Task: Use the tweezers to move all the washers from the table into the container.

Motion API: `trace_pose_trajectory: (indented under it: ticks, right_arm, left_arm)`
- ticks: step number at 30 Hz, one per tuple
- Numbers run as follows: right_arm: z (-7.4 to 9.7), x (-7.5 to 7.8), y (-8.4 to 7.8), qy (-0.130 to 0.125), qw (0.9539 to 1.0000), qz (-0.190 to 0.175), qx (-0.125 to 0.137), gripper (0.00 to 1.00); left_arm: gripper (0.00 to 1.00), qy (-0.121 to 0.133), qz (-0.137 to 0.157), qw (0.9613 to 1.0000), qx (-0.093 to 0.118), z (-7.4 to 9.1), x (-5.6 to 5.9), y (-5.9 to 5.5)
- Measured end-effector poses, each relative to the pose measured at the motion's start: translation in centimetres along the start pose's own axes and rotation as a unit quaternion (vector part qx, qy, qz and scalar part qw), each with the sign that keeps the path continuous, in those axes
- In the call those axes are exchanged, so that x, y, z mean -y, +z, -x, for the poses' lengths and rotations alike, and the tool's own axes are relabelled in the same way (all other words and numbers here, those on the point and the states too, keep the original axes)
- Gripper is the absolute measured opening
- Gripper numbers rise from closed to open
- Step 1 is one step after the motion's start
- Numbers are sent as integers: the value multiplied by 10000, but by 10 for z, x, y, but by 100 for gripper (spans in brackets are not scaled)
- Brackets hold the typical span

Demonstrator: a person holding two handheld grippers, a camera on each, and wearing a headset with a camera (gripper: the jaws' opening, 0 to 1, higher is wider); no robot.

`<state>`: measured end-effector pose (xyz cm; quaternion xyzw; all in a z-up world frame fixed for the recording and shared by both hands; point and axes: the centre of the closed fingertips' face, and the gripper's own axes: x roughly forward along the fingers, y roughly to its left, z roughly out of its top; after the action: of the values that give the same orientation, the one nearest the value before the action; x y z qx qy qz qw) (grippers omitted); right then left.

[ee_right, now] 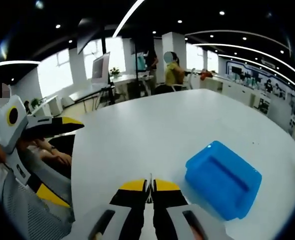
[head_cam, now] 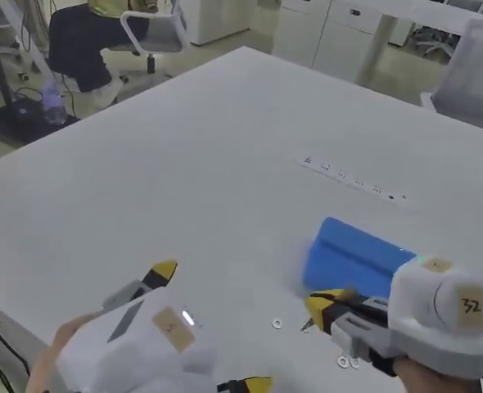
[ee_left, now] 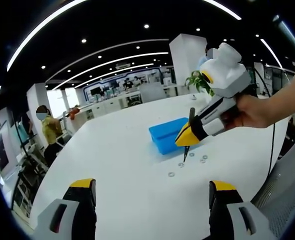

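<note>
Washers [ee_left: 171,174] loose on white worktop [ee_left: 117,165], just beside blue container [ee_left: 168,134], on its near side. Right gripper [ee_right: 149,186] fingers pressed together, pinching tweezers [ee_left: 186,152]. Tweezers point down, tip close over one washer; cannot tell whether it touches. Left gripper [ee_left: 152,185] fingers spread wide, low over worktop, apart from washers. Container sits flat, open side up.

Office chair [head_cam: 166,29], potted plant [ee_left: 198,80], inset socket strip [head_cam: 354,179]
</note>
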<state>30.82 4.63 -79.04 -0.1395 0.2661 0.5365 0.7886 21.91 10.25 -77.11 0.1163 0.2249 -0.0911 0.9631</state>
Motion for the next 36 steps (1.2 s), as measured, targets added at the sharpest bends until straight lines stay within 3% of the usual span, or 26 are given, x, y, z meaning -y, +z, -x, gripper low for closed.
trace_pose_trajectory:
  ticks: [5, 15, 20, 36]
  right_arm:
    - [-11, 3, 0, 88, 9999, -71, -29, 1]
    - [-38, 6, -3, -20, 10000, -1, -81, 3]
    - [-46, 4, -9, 95, 9997, -141, -192, 3]
    - [-51, 6, -13, 73, 9995, 23, -319, 3]
  left_arm:
    - [96, -12, 3, 10000, -37, -1, 0, -1]
    - [96, 32, 30, 10000, -57, -1, -2, -2]
    - [96, 34, 5, 9999, -118, -2, -2, -5]
    - [96, 49, -29, 9998, -205, -3, -2, -8]
